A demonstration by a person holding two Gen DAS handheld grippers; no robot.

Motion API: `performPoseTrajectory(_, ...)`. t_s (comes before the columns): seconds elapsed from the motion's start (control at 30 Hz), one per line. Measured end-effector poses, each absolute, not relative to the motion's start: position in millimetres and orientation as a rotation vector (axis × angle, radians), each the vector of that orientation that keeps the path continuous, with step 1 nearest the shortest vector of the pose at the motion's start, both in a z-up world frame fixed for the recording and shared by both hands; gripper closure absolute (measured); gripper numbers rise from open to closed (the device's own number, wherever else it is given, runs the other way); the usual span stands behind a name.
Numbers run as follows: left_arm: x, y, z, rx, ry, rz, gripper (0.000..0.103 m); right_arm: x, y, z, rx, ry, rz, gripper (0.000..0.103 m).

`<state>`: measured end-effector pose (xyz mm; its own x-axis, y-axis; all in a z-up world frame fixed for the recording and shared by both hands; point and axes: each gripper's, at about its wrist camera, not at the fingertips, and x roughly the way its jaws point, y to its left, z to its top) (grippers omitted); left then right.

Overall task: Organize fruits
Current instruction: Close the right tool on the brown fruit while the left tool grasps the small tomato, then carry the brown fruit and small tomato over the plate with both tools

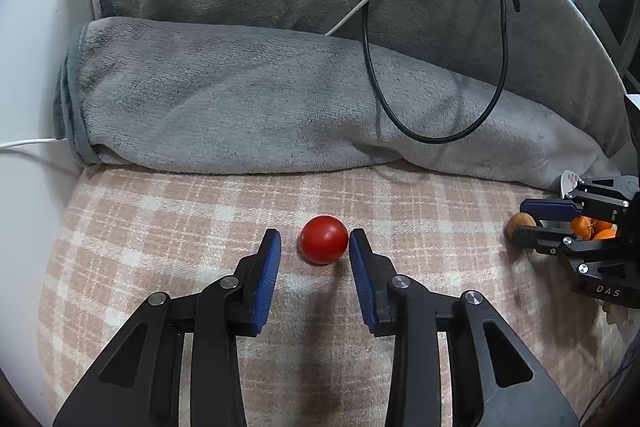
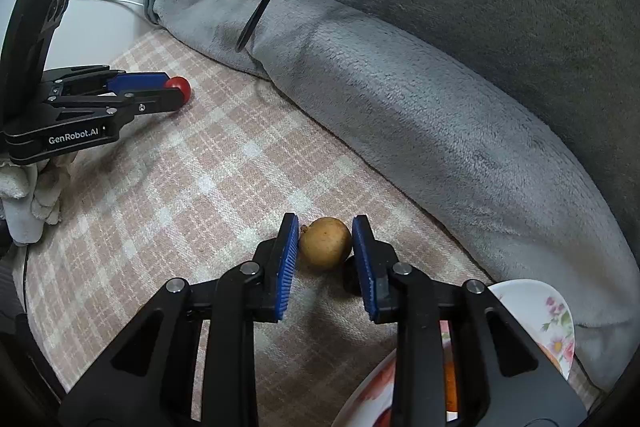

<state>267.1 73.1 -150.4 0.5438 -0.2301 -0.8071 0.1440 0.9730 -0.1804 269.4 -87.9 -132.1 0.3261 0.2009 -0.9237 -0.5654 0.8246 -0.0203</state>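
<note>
Black linkage arms and blue pads fill the near edge of both wrist views. Risk lies mainly in the round fruits: on the soft plaid bed cover (image 1: 160, 211) either one could be nudged and rolled away if one pad meets it before the other, and the red tomato (image 1: 324, 239) could be bruised by too hard a squeeze.

The left hand-held gripper (image 1: 315, 243) is seen spread, with the tomato between its tips; the right pad appears to touch the fruit, while a clear gap is left at the left pad. No grasp is judged to be made yet.

The right hand-held gripper (image 2: 325, 241) is narrowed around a brown round fruit (image 2: 325, 243), both pads at or just beside its sides; whether it is truly clamped cannot be told. A floral plate (image 2: 536, 307) with orange fruits lies near right.
</note>
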Motion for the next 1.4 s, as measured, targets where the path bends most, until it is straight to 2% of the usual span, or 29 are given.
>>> performPoseTrajectory(0.13,272,75,-154,-0.105,0.97,-0.223,0.08,268,-87,-130,-0.365,1.127,0.525,0.074)
performPoseTrajectory(0.77,244,60,-119,-0.092,0.891,-0.264,0.08,249,-101,-95,-0.311,1.066,0.554,0.074)
performPoseTrajectory(1.4,191,-1,-71,-0.056,0.813,-0.39,0.08,201,-145,-41,-0.189,0.959,0.514,0.074)
